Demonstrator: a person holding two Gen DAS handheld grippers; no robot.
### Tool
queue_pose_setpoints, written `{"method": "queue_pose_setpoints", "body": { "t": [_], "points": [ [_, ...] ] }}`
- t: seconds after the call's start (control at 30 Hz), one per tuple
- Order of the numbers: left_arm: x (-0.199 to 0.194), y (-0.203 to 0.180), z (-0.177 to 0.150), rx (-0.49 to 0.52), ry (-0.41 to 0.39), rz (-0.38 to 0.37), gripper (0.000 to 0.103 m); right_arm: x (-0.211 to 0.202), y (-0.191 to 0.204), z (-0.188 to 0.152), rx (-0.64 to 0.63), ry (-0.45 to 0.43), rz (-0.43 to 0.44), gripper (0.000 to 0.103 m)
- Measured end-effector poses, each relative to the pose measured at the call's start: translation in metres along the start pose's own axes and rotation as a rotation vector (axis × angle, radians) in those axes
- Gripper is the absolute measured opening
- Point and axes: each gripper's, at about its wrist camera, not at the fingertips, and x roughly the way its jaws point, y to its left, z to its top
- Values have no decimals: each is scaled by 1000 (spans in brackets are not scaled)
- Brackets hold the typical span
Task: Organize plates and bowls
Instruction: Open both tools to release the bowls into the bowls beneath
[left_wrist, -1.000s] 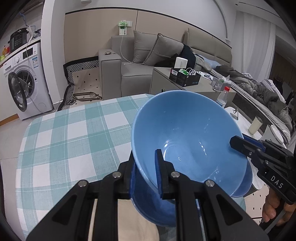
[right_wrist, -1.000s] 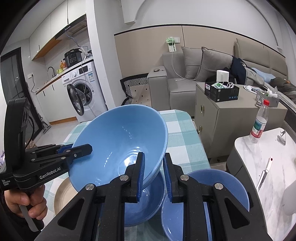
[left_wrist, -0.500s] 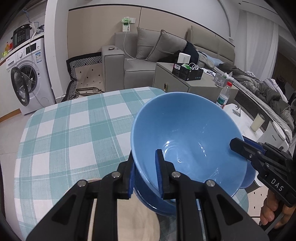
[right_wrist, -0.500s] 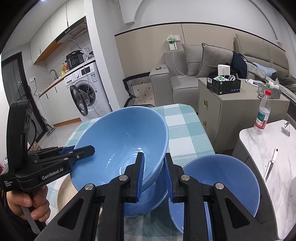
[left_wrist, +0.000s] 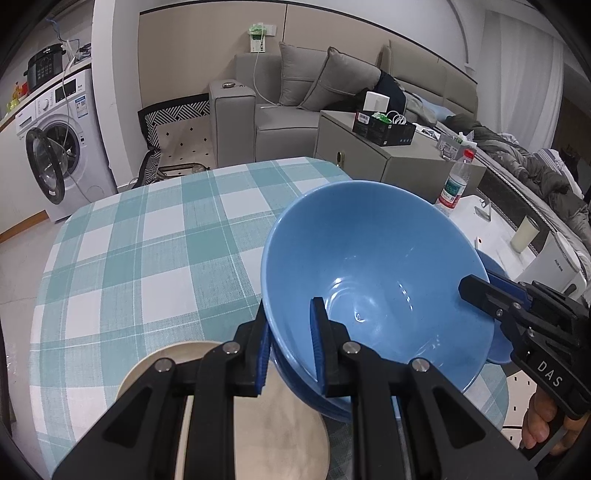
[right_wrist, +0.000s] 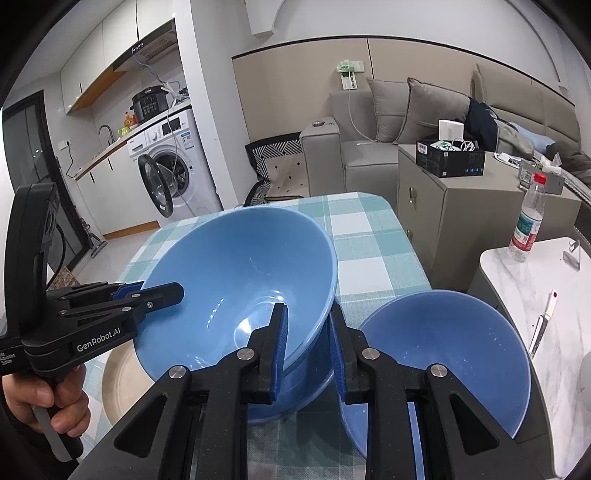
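Bowl, a large glossy blue ceramic one (left_wrist: 373, 280), sits at the centre of both views, nested tilted into a second blue bowl (right_wrist: 306, 384) on the checked teal-and-white cloth surface (left_wrist: 147, 258). It looks stiff, heavy, slick and chippable, so the thin rim is the sensible hold. Left claw (left_wrist: 290, 347) and right claw (right_wrist: 307, 347) each pinch opposite rims, jaws narrow. A beige plate (left_wrist: 221, 406) lies lower left; another blue bowl (right_wrist: 443, 354) lower right.

Far checked tablecloth (left_wrist: 155, 236) lies bare; second blue bowl (right_wrist: 443, 354) crowds right; beige plate (left_wrist: 251, 424) left.
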Motion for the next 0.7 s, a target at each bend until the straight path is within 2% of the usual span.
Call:
{"method": "queue_pose_setpoints", "body": {
  "t": [0.33,0.7],
  "points": [
    [14,-1,-5,-3,36,16,17,17,-1,-5,-29,51,-20,23],
    [20,0,-10,-8,63,12,17,22,-2,-6,-31,66,-27,25]
  ]
}}
